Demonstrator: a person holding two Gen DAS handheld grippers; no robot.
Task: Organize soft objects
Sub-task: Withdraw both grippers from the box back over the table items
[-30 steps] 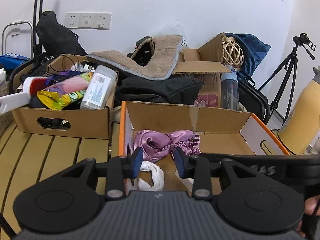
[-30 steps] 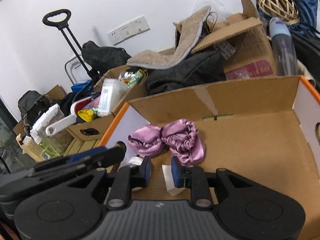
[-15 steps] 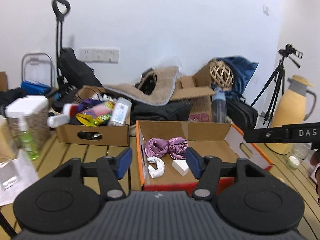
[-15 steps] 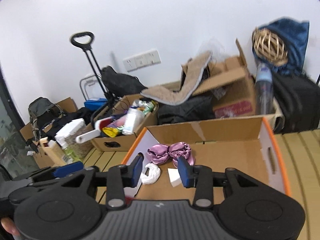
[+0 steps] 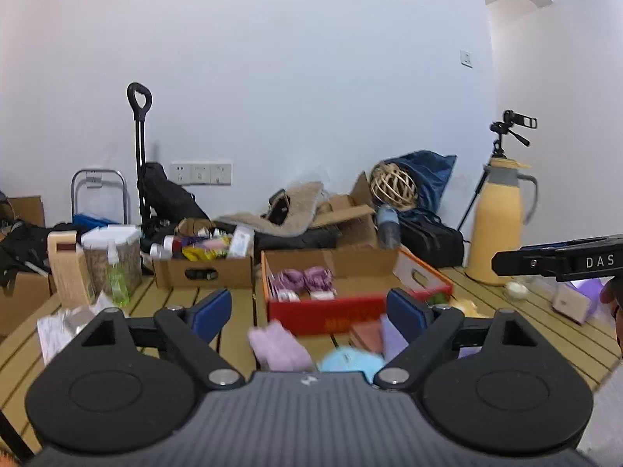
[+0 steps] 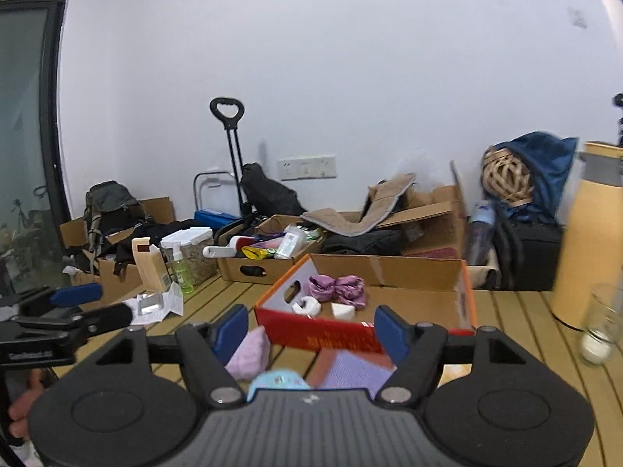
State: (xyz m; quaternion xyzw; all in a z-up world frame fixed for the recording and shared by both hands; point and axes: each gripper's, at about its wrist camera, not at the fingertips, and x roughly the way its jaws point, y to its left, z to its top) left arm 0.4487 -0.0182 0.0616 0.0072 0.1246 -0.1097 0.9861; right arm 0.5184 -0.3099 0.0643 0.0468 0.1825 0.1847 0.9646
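An open red-fronted cardboard box (image 5: 335, 313) (image 6: 323, 334) stands on the slatted wooden table. Inside lie a purple satin scrunchie (image 5: 303, 278) (image 6: 337, 288), a white rolled cloth (image 6: 305, 305) and a white sponge (image 6: 342, 310). In front of the box lie a lilac soft piece (image 5: 278, 346) (image 6: 249, 354), a light-blue round item (image 5: 350, 360) (image 6: 276, 381) and a purple flat cloth (image 6: 350, 371). My left gripper (image 5: 309, 313) is open and empty, pulled back from the box. My right gripper (image 6: 311, 329) is open and empty, likewise back and above the table.
A brown box of bottles and packets (image 5: 202, 264) (image 6: 268, 257) stands left of the red box. A yellow thermos (image 5: 498, 222) (image 6: 592, 233), a glass (image 6: 603, 323), a green spray bottle (image 5: 117, 278) and papers (image 6: 155, 305) sit on the table. Bags and boxes line the wall.
Both grippers have pulled back and up out of the box and opened wide. The soft pieces in front of the box have come into view.
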